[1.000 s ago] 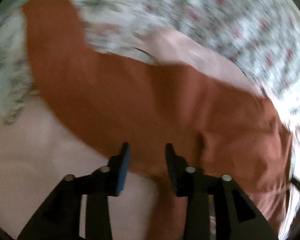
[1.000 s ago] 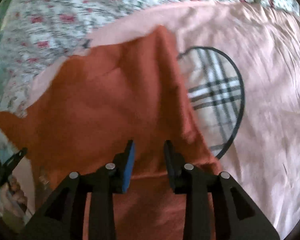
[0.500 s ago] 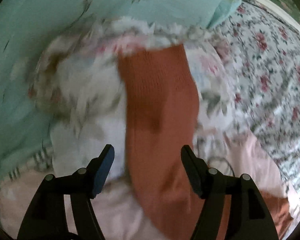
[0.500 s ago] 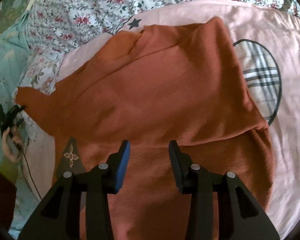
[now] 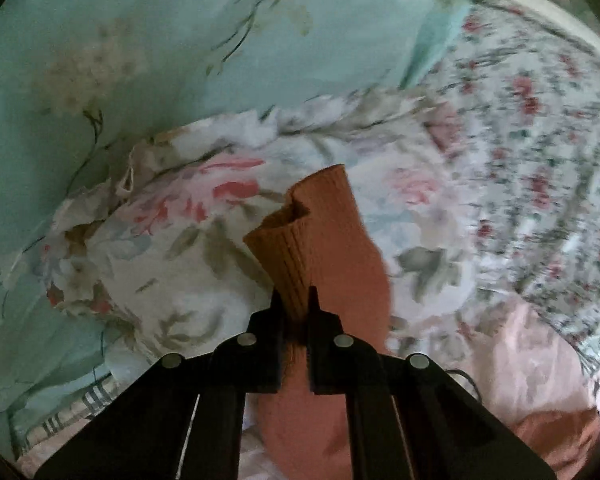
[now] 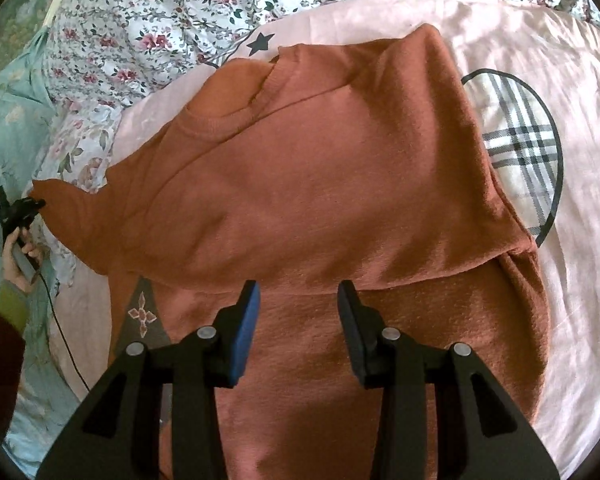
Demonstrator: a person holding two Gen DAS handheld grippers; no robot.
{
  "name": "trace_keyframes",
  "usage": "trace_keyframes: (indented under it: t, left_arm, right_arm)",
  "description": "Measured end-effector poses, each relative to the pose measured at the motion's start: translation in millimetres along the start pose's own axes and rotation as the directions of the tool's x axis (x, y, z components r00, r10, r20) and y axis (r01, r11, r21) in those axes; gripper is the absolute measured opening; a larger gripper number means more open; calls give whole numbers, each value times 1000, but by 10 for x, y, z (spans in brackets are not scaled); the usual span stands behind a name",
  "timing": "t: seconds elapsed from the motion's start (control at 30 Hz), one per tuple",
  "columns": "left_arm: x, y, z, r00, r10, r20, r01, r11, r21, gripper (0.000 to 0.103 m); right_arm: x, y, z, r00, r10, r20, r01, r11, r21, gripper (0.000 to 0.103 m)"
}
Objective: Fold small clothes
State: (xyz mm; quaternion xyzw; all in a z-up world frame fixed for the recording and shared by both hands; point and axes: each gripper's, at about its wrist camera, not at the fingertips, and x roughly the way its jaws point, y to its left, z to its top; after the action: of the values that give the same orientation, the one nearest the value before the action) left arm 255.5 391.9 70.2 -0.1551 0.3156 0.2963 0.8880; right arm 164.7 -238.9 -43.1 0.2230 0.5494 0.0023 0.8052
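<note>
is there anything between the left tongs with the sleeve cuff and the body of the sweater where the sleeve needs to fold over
Nothing visible. The left tongs are shut on the ribbed cuff, and the sweater lies bare on top; the open right tongs hover near its lower part, away from the sleeve side.

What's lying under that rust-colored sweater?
The sweater lies on a pink blanket with a plaid patch and a black star. The sweater partly covers the patch, and whatever lies beneath its middle is hidden.
</note>
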Motion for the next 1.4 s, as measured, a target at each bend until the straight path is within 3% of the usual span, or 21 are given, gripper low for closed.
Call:
trace_keyframes:
  t: [0.17, 0.27, 0.37, 0.47, 0.57, 0.73, 0.93, 1.1, 1.17, 1.27, 1.4]
  left_arm:
    - [-385, -325, -289, 992, -127, 20, 125, 991, 48, 5]
    - [-638, -662, -556, 975, -220, 18, 218, 971, 100, 5]
    - [-851, -1040, -873, 944, -328, -28, 329, 938, 108, 5]
    - [-1061, -1503, -1273, 901, -424, -95, 434, 892, 131, 5]
    - [-1207, -1990, -1693, 846, -504, -176, 529, 835, 152, 5]
    - [-1392, -2762, -2320, 758, -574, -311, 641, 743, 192, 5]
    - [-1493, -3473, -2973, 700, -577, -420, 704, 655, 274, 5]
    - [-1299, -3625, -3288, 676, -519, -522, 713, 641, 286, 13]
    - [-1269, -3562, -3319, 663, -516, -542, 718, 644, 264, 21]
    - [-1311, -3378, -3313, 675, -508, -535, 706, 656, 268, 32]
    - [-1436, -2867, -3167, 726, -478, -494, 657, 694, 294, 41]
  right_arm:
    - [15, 63, 5, 1000, 15, 4, -15, 1000, -6, 42]
    - [8, 119, 6, 999, 34, 6, -34, 999, -13, 42]
    - [-11, 157, -8, 999, 45, 10, -45, 999, -22, 42]
    - [-38, 125, -35, 999, 50, 14, -50, 999, -8, 42]
    - [-92, 31, -64, 999, 46, 23, -47, 999, 16, 42]
    - [-210, -193, -85, 998, 35, 48, -38, 997, 65, 42]
    - [-261, -423, -69, 997, 31, 68, -39, 991, 124, 42]
    - [-199, -433, 4, 997, 50, 67, -60, 988, 143, 43]
    - [-151, -399, 38, 996, 60, 68, -69, 988, 141, 56]
    - [-76, -311, 114, 994, 81, 73, -90, 988, 124, 58]
    - [122, -173, 244, 991, 124, 56, -130, 984, 120, 63]
